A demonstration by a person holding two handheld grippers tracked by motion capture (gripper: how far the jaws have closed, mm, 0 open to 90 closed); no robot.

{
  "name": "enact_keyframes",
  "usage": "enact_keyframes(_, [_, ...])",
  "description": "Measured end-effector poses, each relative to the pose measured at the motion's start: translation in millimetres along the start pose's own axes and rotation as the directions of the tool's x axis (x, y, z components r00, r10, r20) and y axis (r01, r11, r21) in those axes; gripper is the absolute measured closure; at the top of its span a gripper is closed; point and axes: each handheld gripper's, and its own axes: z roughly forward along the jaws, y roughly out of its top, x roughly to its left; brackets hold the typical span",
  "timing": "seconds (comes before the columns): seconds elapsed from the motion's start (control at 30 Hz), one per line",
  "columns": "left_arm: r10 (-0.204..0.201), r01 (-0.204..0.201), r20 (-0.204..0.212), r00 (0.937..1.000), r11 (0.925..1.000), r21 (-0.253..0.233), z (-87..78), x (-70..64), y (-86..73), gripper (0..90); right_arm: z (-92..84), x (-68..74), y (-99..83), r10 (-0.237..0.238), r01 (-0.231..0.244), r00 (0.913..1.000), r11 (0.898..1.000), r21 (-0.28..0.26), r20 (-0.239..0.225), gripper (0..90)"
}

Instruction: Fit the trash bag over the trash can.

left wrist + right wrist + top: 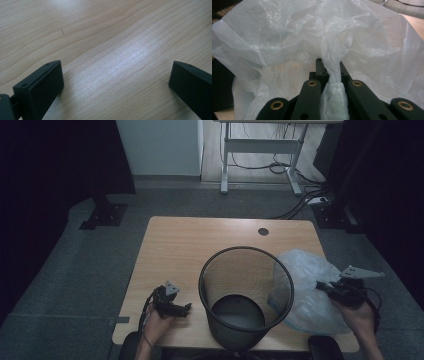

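Nearest the front edge, left side: left gripper (pixel 172 306) rests low on the wooden table (pixel 175 245), held by the person's left hand (pixel 157 322). Left gripper view has its jaws wide apart with bare wood grain between them, nothing gripped. It sits close to the table's front-left corner, with clear wood to its left and ahead.

Center front: black mesh wastebasket (pixel 246 295) stands upright on the table, rim open, its base near the front edge. Small gap between it and the left gripper.

Right front: right gripper (pixel 327 287) is raised off the table in the person's right hand (pixel 357 312). Its jaws are clamped together on a twisted bunch of the clear plastic bag (pixel 334 82); right gripper view shows the film pinched between the pads and billowing out above and to both sides. In the high view the bag (pixel 305 290) hangs just beside the basket's right rim, looks to touch the mesh wall, and spreads toward the table's right edge. Tight on that side.

Farther back: rear half of the tabletop is open, with a round cable hole (pixel 263 231) near the back edge. Beyond it, grey carpet and a white desk frame (pixel 260 150) with cables on the floor.
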Motion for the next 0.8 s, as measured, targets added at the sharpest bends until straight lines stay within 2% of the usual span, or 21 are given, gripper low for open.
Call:
enact_keyframes(0.07, [0.0, 0.0, 0.0, 1.0, 1.0, 0.0, 0.0, 0.0, 0.0, 0.0, -3.7, -0.1, 3.2, 0.0, 0.0, 1.0, 1.0, -0.006, -0.003, 84.9])
enact_keyframes(0.5, [0.001, -0.001, 0.001, 1.0, 1.0, -0.001, 0.5, 0.0, 0.4, 0.0, -57.8, -8.2, 45.9, 0.004, -0.007, 0.9995, 0.996, -0.087, -0.031, 84.8])
enact_keyframes(0.8, [0.002, -0.002, 0.001, 1.0, 1.0, 0.0, 0.8, 0.2, 0.7, 0.0, -82.4, -15.6, 64.4, 0.011, -0.017, 0.9985, 0.993, -0.114, -0.053, 84.8])
